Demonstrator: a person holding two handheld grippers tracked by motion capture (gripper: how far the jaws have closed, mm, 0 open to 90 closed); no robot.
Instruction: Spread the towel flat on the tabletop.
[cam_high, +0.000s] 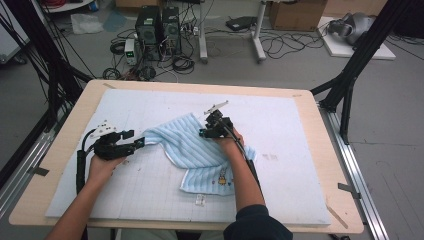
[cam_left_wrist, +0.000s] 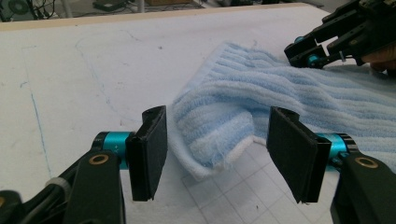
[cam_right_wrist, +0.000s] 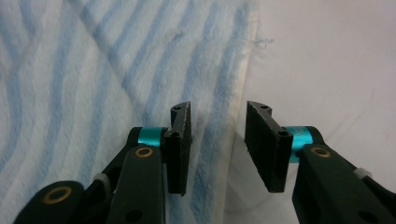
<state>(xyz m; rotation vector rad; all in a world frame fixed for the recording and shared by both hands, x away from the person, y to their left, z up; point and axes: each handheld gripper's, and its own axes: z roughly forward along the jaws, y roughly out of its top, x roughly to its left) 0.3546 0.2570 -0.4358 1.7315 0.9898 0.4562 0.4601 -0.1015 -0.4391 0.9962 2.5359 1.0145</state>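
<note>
My left fingers (cam_left_wrist: 217, 154) stand released at the left end of a blue-striped towel (cam_high: 192, 145), their pads parted to either side of the towel's folded corner (cam_left_wrist: 212, 140), which lies between them without touching either pad. The corner curls up off the white mat (cam_high: 150, 185) that covers the worktop (cam_high: 320, 165). From above, my left fingers (cam_high: 135, 142) lie low and point right, just at the towel's left tip.

The towel stretches rightward from there, rumpled and partly doubled over, with a small printed figure (cam_high: 222, 177) on its near edge. A small white tag (cam_high: 200, 200) lies on the mat just short of that edge.

My right fingers (cam_high: 205, 131) sit at the towel's far side, pointing down and left. Seen along them, my right fingers (cam_right_wrist: 217, 144) are parted but narrower than the left, straddling the towel's white hemmed edge (cam_right_wrist: 240, 93); the pads do not press the cloth, so they are released too.
</note>
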